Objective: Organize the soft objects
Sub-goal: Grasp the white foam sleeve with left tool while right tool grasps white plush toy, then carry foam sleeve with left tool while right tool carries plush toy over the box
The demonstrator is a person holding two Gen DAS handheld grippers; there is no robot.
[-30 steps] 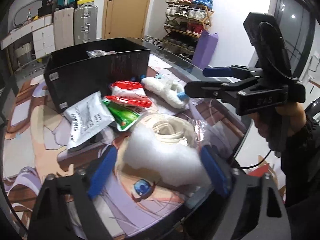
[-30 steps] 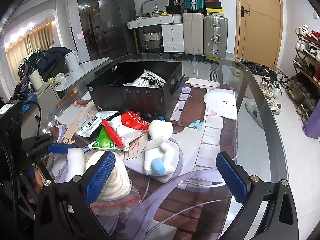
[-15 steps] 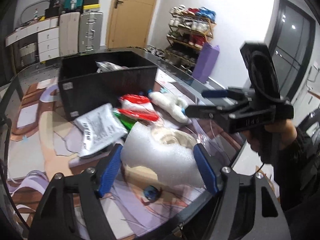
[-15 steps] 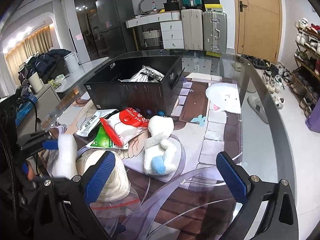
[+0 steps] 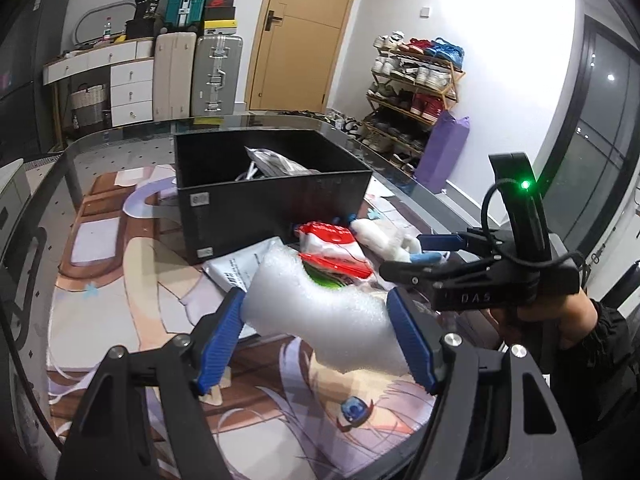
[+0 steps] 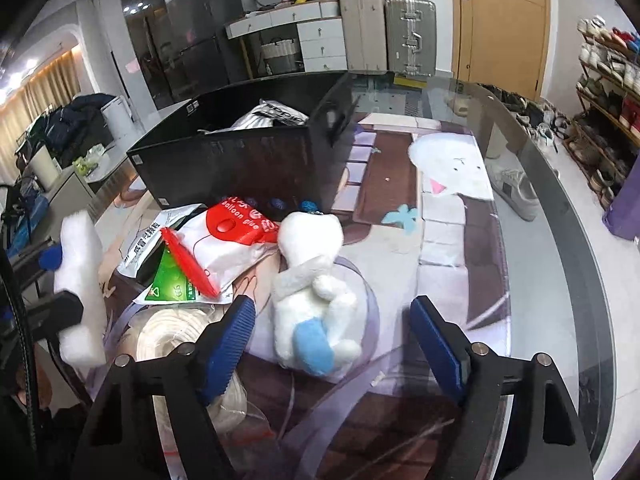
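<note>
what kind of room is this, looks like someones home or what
Most likely a lived-in home, near the entrance: a shoe rack full of shoes, suitcases by a wooden door, and a fridge behind the glass table.

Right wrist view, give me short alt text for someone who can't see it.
The right hand-held gripper, jaws open and just closing, sits over a white plush toy lying on a printed table mat. Left of the toy are snack packets and a bagged coil of cord, with a black bin behind.
</note>
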